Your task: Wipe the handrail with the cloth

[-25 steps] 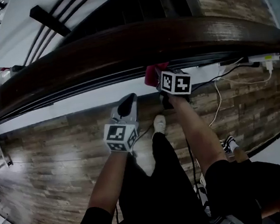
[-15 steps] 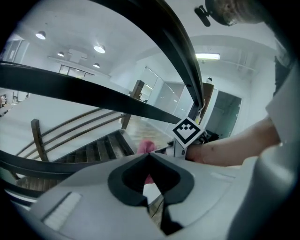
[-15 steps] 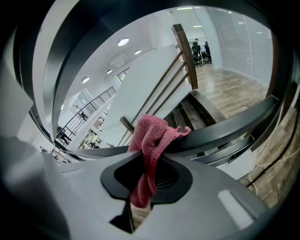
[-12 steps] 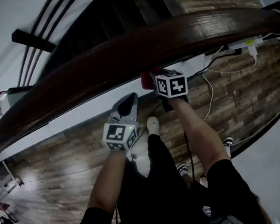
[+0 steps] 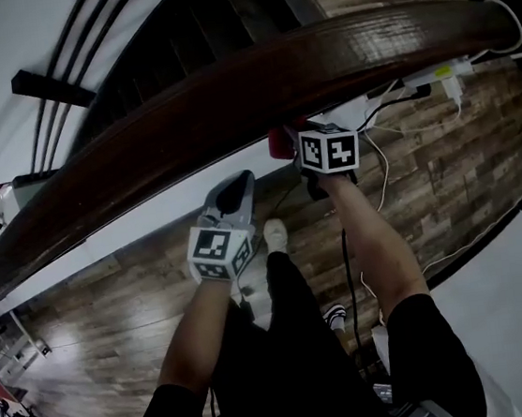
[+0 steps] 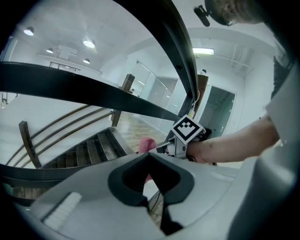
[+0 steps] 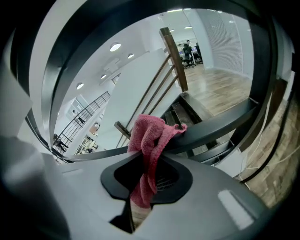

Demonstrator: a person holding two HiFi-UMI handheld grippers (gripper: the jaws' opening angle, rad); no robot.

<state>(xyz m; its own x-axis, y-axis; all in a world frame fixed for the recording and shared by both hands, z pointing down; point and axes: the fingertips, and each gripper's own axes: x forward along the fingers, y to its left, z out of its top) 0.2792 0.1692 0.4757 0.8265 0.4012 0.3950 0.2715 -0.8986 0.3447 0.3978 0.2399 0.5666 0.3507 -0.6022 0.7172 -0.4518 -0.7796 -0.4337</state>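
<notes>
Firstly, the handrail (image 5: 229,103): a long curved run of dark wood with a rounded top and a glossy finish. It is rigid and, in my judgement, will bear firm pressure. Below it lies a plank floor (image 5: 112,306), grained and matt.

The cloth (image 7: 149,140) is red terry, soft, light and limp. It is bunched, with its upper fold against the rail's near lower edge. I judge it will slide readily on varnish and is best held deep in the bunch.

My right gripper (image 7: 140,192) has its jaws pinching the cloth's lower part. My left gripper (image 6: 156,206), in smooth grey plastic, has its jaws pressed together on nothing, below the rail.
</notes>
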